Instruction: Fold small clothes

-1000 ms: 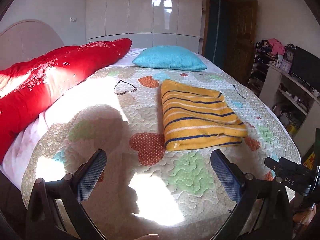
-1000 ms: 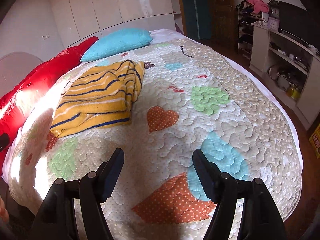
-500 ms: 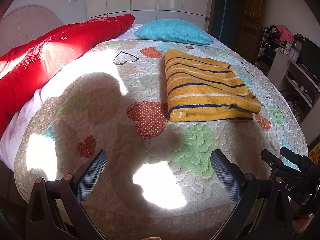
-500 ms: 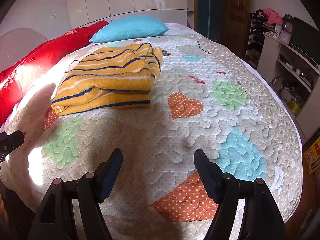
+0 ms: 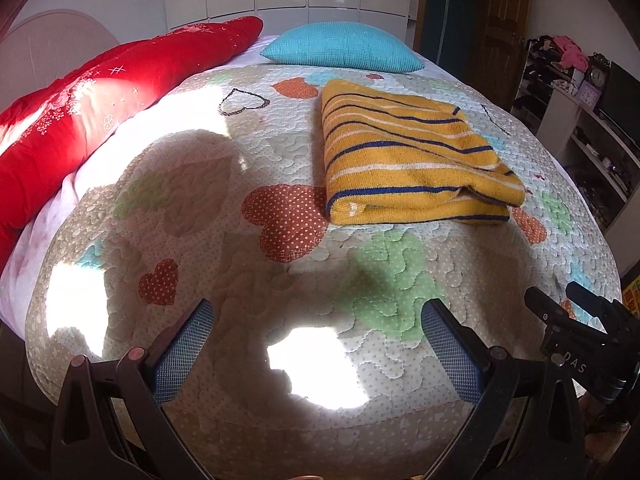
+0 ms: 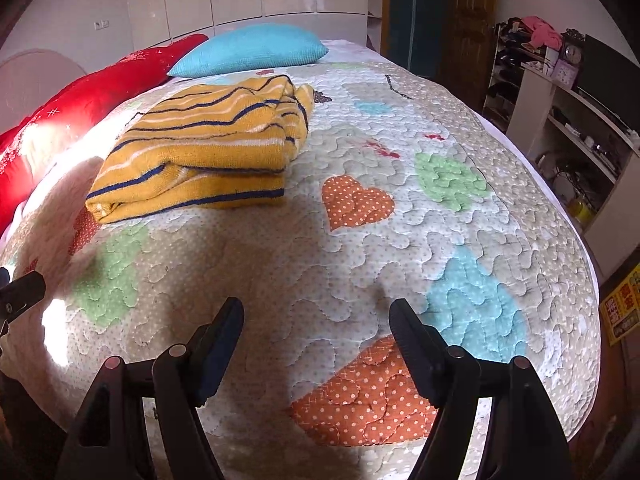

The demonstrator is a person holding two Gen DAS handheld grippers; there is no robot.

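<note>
Grippers over the quilted bed (image 5: 460, 248), read left to right. My left gripper (image 5: 318, 344) stands wide open, holding nothing; my right gripper (image 6: 316, 338) likewise, empty. The striped yellow garment (image 5: 404, 160) lies folded mid-quilt, well ahead of both. I judge the fold near done; next, I would reach forward for a further fold.
</note>
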